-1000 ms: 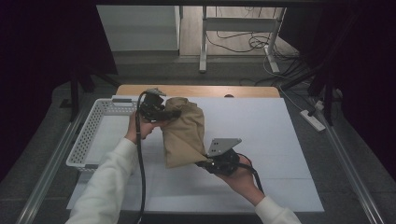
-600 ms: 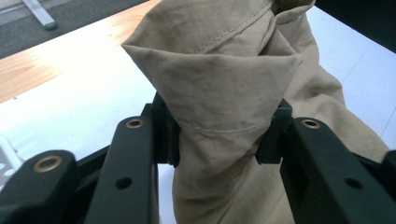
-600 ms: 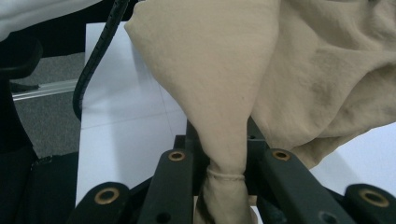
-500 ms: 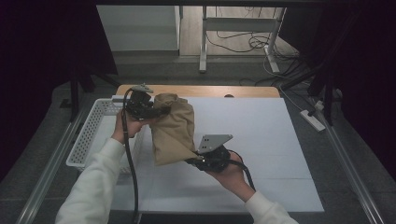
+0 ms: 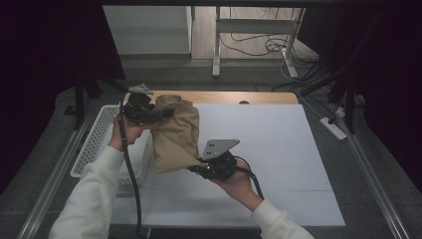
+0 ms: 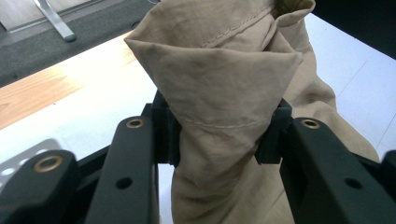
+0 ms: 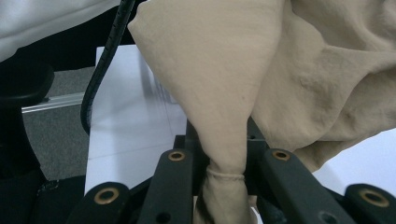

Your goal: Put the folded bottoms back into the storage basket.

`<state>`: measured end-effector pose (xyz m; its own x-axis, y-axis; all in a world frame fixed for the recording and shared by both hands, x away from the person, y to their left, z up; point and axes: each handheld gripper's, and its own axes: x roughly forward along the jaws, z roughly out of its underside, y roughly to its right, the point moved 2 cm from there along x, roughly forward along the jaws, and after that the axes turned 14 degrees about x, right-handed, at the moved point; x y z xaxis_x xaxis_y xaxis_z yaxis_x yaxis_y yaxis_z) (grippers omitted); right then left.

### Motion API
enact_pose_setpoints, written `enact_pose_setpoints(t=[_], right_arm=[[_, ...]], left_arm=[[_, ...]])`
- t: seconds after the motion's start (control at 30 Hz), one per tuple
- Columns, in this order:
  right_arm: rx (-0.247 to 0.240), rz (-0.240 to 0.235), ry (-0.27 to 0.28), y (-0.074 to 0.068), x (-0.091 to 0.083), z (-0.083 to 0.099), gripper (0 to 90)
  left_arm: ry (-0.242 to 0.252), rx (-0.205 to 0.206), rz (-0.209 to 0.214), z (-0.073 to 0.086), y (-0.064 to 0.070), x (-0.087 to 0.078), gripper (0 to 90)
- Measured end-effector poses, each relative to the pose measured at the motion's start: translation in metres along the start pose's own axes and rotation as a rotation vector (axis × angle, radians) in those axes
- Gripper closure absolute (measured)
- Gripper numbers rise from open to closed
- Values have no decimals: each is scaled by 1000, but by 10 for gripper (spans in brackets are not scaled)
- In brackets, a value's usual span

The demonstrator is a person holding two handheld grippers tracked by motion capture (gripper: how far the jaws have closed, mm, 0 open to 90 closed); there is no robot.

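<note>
A tan cloth [image 5: 175,134] hangs folded between both grippers above the white table's left part. My left gripper [image 5: 158,113] is shut on its upper end, next to the white basket. In the left gripper view the cloth [image 6: 224,88] bunches up between the jaws, pinched at the pads. My right gripper [image 5: 196,167] is shut on the cloth's lower corner, nearer the person. The right gripper view shows a thin hemmed fold of cloth [image 7: 219,93] squeezed between its jaws, with the left gripper's cable [image 7: 105,60] behind it.
A white mesh basket [image 5: 94,147] stands along the table's left edge, under the left forearm. The white table top [image 5: 278,149] stretches to the right. A wooden strip [image 5: 239,97] runs along the far edge. A power strip [image 5: 333,128] lies on the floor at the right.
Both grippers have carried the cloth to the left, toward the basket. The left gripper now sits over the basket's far end; the right gripper has followed leftward.
</note>
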<state>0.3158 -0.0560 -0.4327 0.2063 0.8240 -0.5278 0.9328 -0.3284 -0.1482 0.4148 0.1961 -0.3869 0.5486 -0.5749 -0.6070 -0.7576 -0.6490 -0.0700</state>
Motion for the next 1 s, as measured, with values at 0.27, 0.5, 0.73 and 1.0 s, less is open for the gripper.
enact_pose_setpoints(t=[0.27,0.5,0.73,1.0], right_arm=[[-14,-22,-4,-6,18,-12,787],[-17,-38,-7,-10,32,-20,787],[-22,-54,-4,-15,48,-30,787],[-27,-74,-2,-19,66,-41,787]], left_arm=[[4,-17,-28,10,-11,-18,599],[0,-18,-48,17,-18,-31,598],[-5,-41,-74,28,-29,-46,598],[-9,-68,-98,40,-43,-58,598]])
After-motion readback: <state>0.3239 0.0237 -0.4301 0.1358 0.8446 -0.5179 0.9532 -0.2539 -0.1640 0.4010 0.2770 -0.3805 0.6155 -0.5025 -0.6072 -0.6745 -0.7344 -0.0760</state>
